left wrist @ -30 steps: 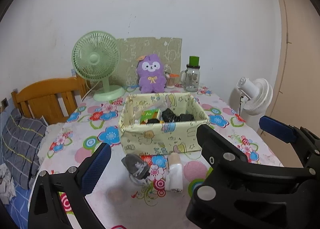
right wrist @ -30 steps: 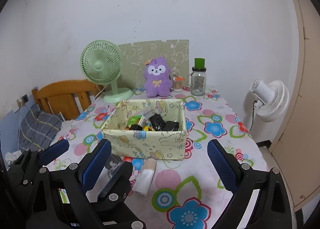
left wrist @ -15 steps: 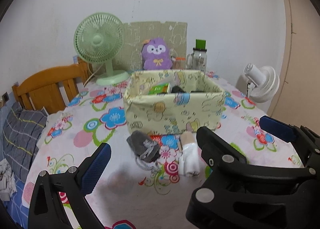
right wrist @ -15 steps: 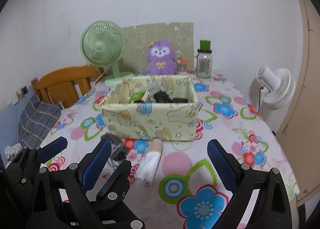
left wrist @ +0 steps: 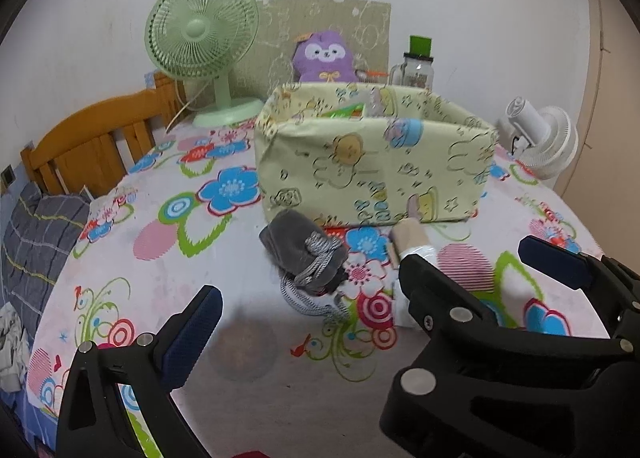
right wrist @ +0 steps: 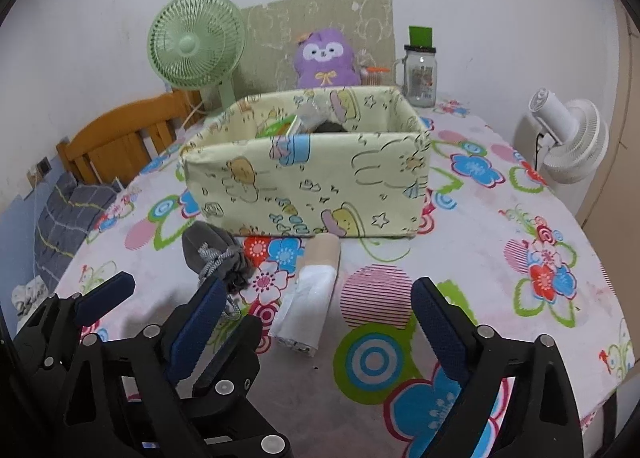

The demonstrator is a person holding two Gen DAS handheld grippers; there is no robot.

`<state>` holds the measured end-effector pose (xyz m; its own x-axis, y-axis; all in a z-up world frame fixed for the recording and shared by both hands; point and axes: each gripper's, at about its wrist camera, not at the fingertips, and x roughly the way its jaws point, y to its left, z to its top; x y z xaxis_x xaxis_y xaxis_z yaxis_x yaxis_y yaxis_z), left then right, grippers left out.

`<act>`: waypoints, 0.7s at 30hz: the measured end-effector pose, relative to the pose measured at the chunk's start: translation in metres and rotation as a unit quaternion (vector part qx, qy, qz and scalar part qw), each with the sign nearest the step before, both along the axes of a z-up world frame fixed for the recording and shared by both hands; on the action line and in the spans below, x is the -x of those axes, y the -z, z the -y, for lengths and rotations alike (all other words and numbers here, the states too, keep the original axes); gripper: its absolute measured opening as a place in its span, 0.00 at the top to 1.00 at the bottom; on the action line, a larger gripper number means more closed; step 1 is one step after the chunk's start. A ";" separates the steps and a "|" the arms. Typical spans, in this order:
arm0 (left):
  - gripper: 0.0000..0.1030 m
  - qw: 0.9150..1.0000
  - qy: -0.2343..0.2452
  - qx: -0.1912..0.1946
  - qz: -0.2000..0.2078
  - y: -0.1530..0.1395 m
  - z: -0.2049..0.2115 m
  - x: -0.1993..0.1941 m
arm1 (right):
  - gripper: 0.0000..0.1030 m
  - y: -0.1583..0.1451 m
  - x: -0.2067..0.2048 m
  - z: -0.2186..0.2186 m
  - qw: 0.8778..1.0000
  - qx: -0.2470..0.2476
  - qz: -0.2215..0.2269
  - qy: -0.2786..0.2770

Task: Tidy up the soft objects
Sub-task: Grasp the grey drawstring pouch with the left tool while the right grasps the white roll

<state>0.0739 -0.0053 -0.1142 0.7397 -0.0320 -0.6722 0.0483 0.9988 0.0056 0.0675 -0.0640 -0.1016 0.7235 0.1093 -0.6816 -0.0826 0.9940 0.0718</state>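
Both grippers, left (left wrist: 308, 322) and right (right wrist: 316, 318), hang spread wide and empty above the floral tablecloth (right wrist: 500, 258). A grey drawstring pouch (left wrist: 302, 254) and white-and-tan rolled cloth (right wrist: 310, 294) lie just before the yellow fabric bin (right wrist: 320, 182), with bare cloth toward the near edge.

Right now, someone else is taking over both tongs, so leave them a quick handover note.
Left tongs: open, empty, low over the table, facing the grey drawstring pouch.
Right tongs: open, empty, lined up on the white and beige rolled cloth.
Both soft items lie on the floral tablecloth, in front of the yellow fabric box.
Done: the box already holds a few things.
Left: grip the pouch and the roll, and probably place them in the box.
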 end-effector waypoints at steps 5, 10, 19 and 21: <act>0.01 0.999 -0.016 -0.017 -0.023 0.012 -0.005 -0.010 | 0.17 0.012 -0.012 -0.003 1.000 -0.006 -0.027 -0.006; 0.01 0.999 -0.016 -0.027 -0.039 0.021 -0.004 -0.018 | 0.21 0.025 -0.022 -0.005 0.999 -0.006 -0.047 -0.010; 0.01 0.997 -0.001 -0.043 -0.057 0.028 0.002 -0.027 | 0.37 0.038 -0.037 -0.006 0.998 0.002 -0.065 -0.012; 0.01 0.997 -0.002 -0.044 -0.058 0.029 0.003 -0.028 | 0.42 0.038 -0.038 -0.006 0.998 0.007 -0.063 -0.011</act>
<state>0.1021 -0.0078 -0.1428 0.6566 0.0337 -0.7535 0.0508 0.9948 0.0887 0.1055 -0.0579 -0.1397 0.6290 0.1144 -0.7690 -0.0959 0.9930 0.0692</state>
